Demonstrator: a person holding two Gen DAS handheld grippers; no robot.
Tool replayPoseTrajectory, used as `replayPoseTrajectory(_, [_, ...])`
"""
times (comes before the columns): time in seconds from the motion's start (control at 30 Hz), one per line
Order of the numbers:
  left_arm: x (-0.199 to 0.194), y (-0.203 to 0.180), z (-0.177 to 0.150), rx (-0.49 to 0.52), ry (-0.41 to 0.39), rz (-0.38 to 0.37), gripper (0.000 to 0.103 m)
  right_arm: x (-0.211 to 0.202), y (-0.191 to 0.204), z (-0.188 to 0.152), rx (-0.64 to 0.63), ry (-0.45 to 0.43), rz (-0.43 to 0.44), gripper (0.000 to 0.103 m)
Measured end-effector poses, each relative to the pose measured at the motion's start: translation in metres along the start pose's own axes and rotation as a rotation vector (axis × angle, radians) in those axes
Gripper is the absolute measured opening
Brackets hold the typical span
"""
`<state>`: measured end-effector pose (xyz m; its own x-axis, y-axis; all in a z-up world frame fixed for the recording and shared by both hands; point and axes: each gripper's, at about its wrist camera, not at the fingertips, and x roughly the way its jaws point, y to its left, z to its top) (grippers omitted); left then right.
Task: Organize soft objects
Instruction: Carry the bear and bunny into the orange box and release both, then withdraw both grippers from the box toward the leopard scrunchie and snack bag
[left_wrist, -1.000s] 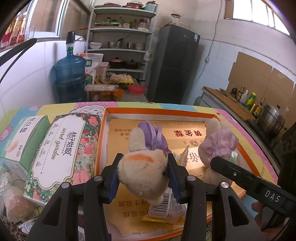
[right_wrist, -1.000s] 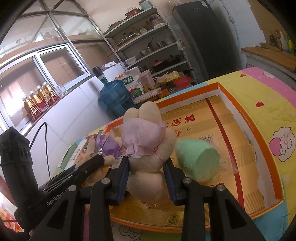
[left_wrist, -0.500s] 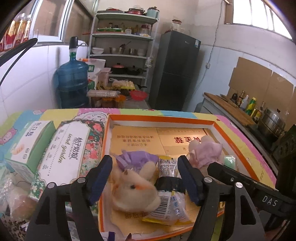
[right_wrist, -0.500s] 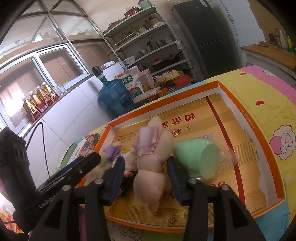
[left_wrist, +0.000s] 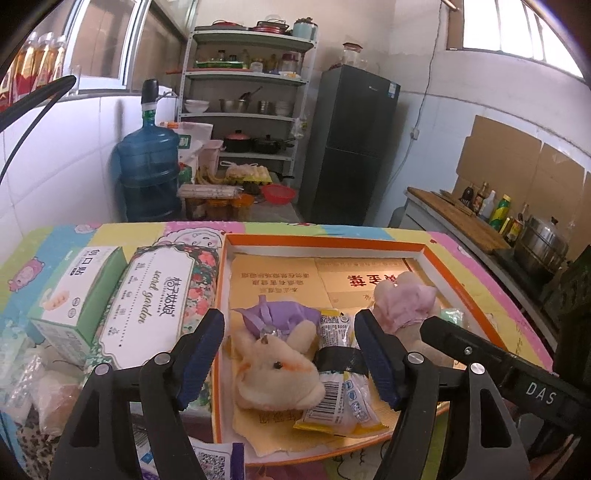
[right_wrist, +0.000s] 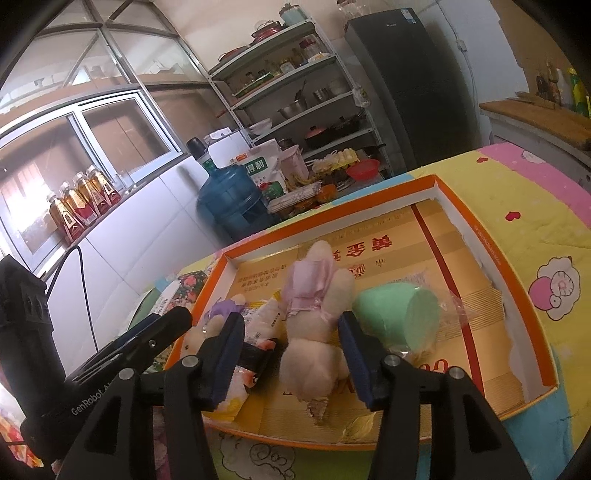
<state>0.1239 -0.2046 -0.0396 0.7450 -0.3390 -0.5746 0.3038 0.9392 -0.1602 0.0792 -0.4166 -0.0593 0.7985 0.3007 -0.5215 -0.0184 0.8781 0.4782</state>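
Note:
A plush rabbit in a purple dress (left_wrist: 275, 363) lies in the orange-rimmed shallow box (left_wrist: 325, 239), beside a snack packet (left_wrist: 338, 384). My left gripper (left_wrist: 291, 356) stands open around both, pads clear of them. A second plush rabbit in a pink dress (right_wrist: 314, 321) lies further right in the same box (right_wrist: 491, 243), next to a wrapped green foam cup (right_wrist: 402, 319). My right gripper (right_wrist: 291, 354) is open around the pink rabbit without pressing it. The pink rabbit (left_wrist: 402, 306) also shows in the left wrist view behind the right gripper's finger.
Two tissue boxes (left_wrist: 162, 302) (left_wrist: 74, 299) lie left of the orange box on the cartoon-print tablecloth (right_wrist: 535, 206). Plastic-wrapped items (left_wrist: 44, 391) sit at the near left. Behind the table stand a water jug (left_wrist: 147, 170), metal shelves (left_wrist: 247, 122) and a dark fridge (left_wrist: 351, 147).
Both grippers have opened and let their rabbits drop into the box. The purple-dressed rabbit now lies on its side; the pink-dressed one lies by the green cup.

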Motion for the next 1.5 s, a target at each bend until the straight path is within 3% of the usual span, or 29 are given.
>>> replayPoseTrajectory(1.5, [-0.090, 0.057, -0.019, -0.022, -0.078, 0.080, 0.075, -0.034, 0.099, -0.020, -0.146, -0.034, 0.003, 0.053])
